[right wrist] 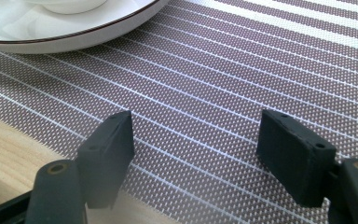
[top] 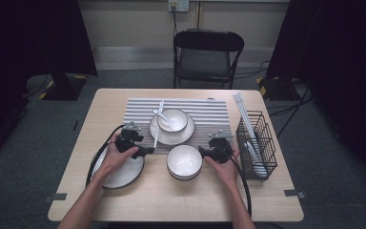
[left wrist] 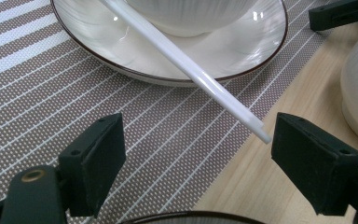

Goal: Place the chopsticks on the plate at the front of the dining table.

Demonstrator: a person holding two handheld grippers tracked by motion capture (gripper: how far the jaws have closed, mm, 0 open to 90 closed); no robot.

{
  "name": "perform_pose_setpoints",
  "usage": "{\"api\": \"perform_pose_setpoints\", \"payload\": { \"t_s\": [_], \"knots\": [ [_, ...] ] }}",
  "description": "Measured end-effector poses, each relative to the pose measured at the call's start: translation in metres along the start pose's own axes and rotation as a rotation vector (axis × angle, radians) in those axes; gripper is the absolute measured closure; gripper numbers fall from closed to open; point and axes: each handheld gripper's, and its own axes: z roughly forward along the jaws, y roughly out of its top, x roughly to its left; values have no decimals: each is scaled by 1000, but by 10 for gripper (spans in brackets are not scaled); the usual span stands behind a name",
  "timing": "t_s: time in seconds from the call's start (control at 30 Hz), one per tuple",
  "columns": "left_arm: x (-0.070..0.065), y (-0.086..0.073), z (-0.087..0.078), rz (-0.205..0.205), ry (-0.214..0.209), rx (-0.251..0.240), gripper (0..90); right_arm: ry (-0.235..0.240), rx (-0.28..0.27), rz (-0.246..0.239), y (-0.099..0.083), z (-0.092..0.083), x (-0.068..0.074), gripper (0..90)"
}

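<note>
A white chopstick (left wrist: pixel 186 70) leans on the rim of a white plate (left wrist: pixel 98 51) that carries a ribbed bowl (left wrist: pixel 191 14). Its lower end lies between the jaws of my left gripper (left wrist: pixel 198 140), close to the right pad (left wrist: pixel 307 158); the jaws stand open and do not press on it. In the high view the left gripper (top: pixel 146 151) hovers at the front left of that plate (top: pixel 171 138), and the bowl (top: pixel 172 119) holds a spoon (top: pixel 164 117). My right gripper (right wrist: pixel 196 135) is open with nothing in it, low over the striped placemat (right wrist: pixel 242 70); in the high view the right gripper (top: pixel 204 151) is beside a front bowl stack (top: pixel 184 161).
A second dark-rimmed plate (top: pixel 121 172) lies at the front left under the left hand. A black wire basket (top: pixel 256 143) with chopsticks and dishes stands at the right edge. A folding chair (top: pixel 207 55) is behind the wooden table (top: pixel 171 200).
</note>
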Motion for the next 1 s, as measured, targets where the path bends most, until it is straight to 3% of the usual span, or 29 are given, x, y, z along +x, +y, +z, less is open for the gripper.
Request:
{"api": "perform_pose_setpoints", "payload": {
  "t_s": [0.17,0.43,0.63,0.8,1.0],
  "knots": [
    [2,-1,1,-11,16,1,166,1,-1,0,0,0,0,267],
    [3,0,-3,-14,-9,-9,168,1,-1,0,0,0,0,267],
    [2,0,0,-8,5,-1,164,0,0,0,0,0,0,267],
    [5,0,-1,-30,1,-20,165,0,0,0,0,0,0,267],
    [3,-1,-1,-12,-3,-3,164,0,0,0,0,0,0,267]
  ]
}}
